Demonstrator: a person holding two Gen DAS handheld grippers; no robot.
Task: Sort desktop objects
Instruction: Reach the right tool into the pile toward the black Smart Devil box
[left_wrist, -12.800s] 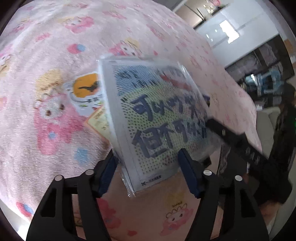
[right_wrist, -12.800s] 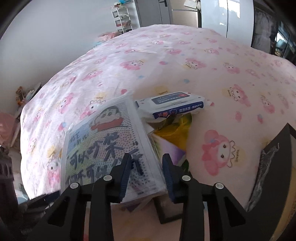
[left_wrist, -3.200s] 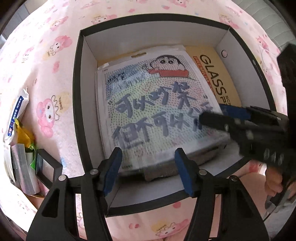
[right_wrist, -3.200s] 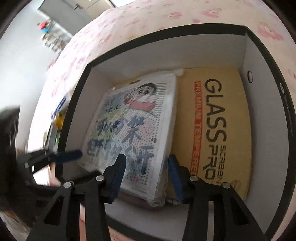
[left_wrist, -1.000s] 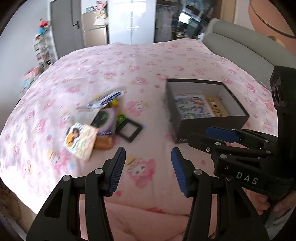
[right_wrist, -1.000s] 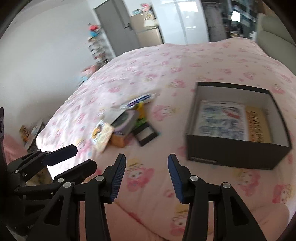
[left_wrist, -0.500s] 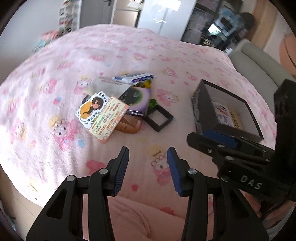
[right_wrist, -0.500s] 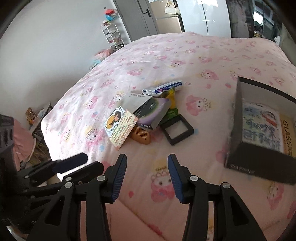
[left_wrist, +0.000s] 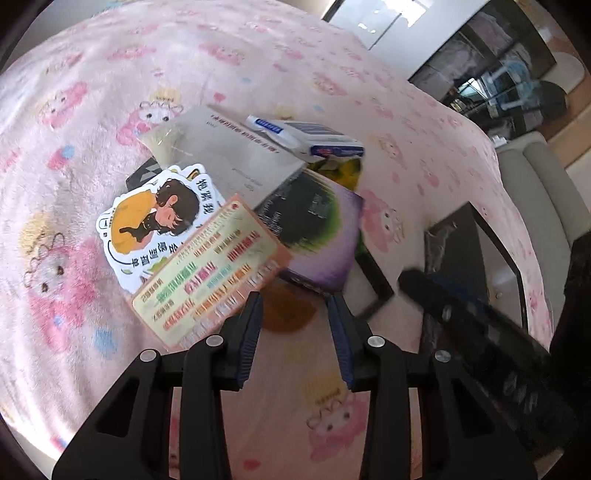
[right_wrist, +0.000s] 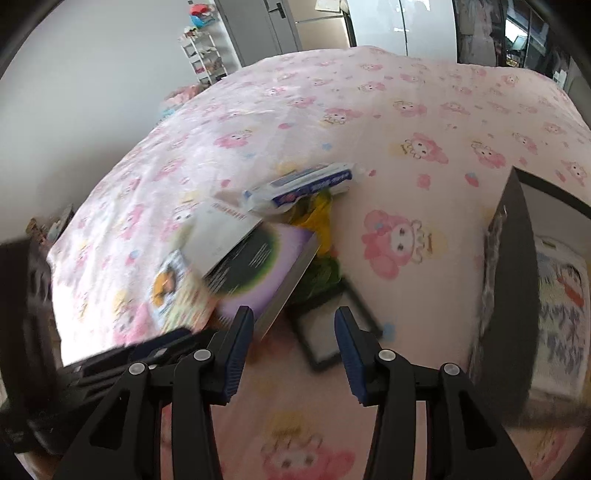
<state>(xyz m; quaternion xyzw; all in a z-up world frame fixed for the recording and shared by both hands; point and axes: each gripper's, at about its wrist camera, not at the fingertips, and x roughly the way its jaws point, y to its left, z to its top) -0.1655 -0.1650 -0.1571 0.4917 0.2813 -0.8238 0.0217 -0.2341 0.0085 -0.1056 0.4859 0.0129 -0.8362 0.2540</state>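
A pile lies on the pink blanket: a cartoon-girl sticker card (left_wrist: 155, 218), an orange and green card (left_wrist: 210, 273), a purple box (left_wrist: 317, 236), a white booklet (left_wrist: 229, 155), a wipes pack (left_wrist: 310, 134), a brown comb (left_wrist: 288, 314) and a black frame (left_wrist: 373, 284). My left gripper (left_wrist: 293, 301) hovers just before the comb with its jaws closing and nothing between the pads. My right gripper (right_wrist: 293, 314) stands open over the corner of the purple box (right_wrist: 266, 266) and the black frame (right_wrist: 332, 325), holding nothing.
The black box (right_wrist: 517, 258) stands at the right with a cartoon picture (right_wrist: 561, 295) inside. Each gripper shows in the other's view: the right gripper (left_wrist: 480, 332) and the left gripper (right_wrist: 147, 354). Shelves and cabinets stand beyond the bed.
Both grippers have come down and in toward the pile, which now fills the views. The left jaws have narrowed and that gripper has rolled. The right jaws keep the same gap.
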